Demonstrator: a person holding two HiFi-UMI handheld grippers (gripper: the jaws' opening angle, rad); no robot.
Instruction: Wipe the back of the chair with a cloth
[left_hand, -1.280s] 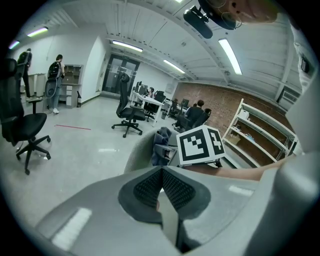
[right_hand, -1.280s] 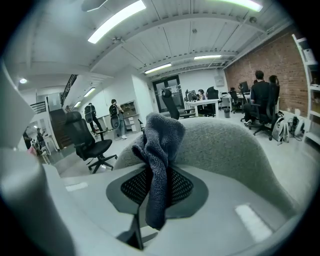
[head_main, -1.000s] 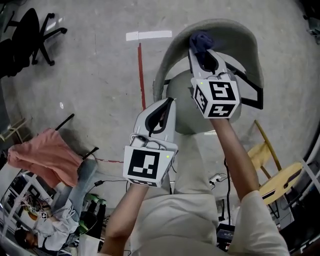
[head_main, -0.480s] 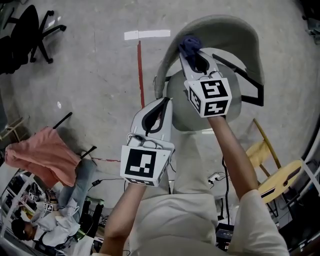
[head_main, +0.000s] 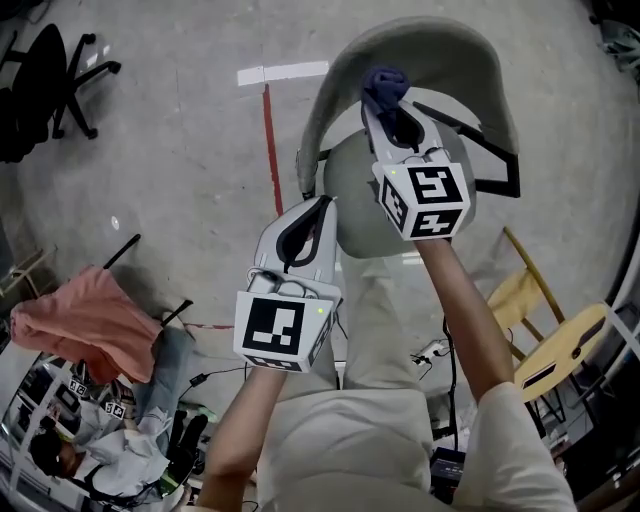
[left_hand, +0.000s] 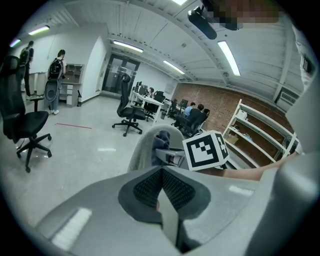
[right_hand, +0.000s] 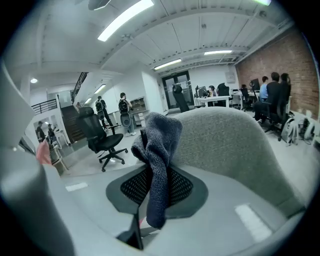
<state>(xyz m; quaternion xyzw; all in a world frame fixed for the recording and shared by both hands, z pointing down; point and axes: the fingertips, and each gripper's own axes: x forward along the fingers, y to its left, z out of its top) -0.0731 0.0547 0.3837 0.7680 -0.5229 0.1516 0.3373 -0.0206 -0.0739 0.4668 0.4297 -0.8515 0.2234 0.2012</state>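
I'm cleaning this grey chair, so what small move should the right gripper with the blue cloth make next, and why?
Probably sweep the right gripper rightward along the curved grey fabric chair back. Its jaws are shut on the dark blue knitted cloth, whose bunched end sits at the backrest's inner face, and most of that face stretches to the cloth's right.

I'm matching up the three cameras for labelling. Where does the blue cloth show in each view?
Head view: the cloth is top centre, at the tip of the right gripper.
Left gripper view: the cloth is small, just above centre, in the distance.
Right gripper view: the cloth is large, at centre, pinched between the jaws.
Shared landmark: the grey chair back, next to the cloth in every view.
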